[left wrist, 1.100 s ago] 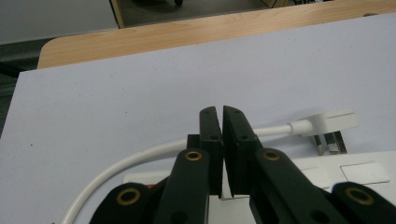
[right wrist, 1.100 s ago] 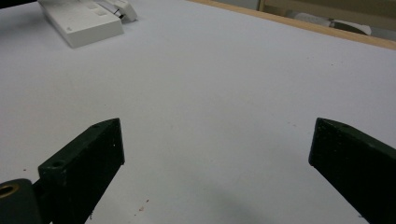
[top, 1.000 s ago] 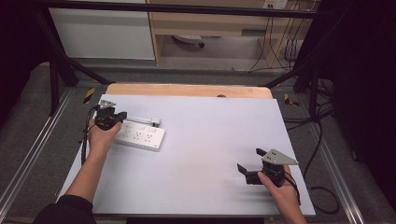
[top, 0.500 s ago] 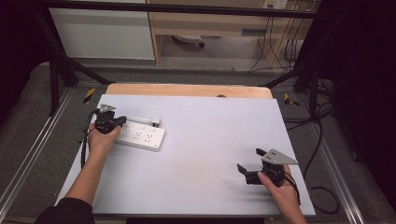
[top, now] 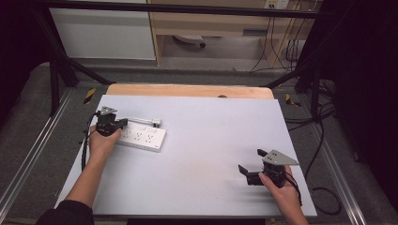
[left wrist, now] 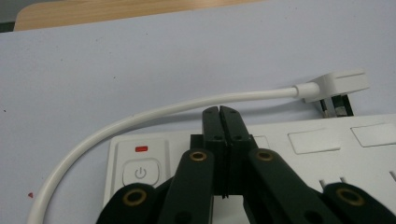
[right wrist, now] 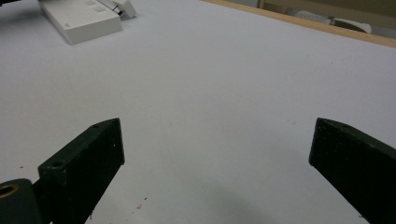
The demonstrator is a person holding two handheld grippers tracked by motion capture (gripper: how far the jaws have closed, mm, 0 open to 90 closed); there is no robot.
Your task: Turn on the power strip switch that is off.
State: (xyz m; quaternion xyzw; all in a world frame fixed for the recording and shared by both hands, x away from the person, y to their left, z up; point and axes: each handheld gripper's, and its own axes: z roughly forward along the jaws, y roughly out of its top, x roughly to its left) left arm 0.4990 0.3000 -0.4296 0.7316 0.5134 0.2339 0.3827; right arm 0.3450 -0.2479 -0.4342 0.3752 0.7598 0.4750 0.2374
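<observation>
Left gripper [left wrist: 219, 114] jaws pressed together, empty, above white power strip [left wrist: 327, 154]; power button [left wrist: 140, 173] left of jaws, plug [left wrist: 338, 84] beyond. Right gripper [right wrist: 217, 154] spread wide, empty, strip far ahead-left.

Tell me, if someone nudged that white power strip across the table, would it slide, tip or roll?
The power strip is a flat, boxy slab lying on the smooth table, so it would probably slide rather than tip or roll. Its hard casing looks stiff. The white cord curves loosely, so it is likely floppy and would trail behind, perhaps tugging the plug.
</observation>
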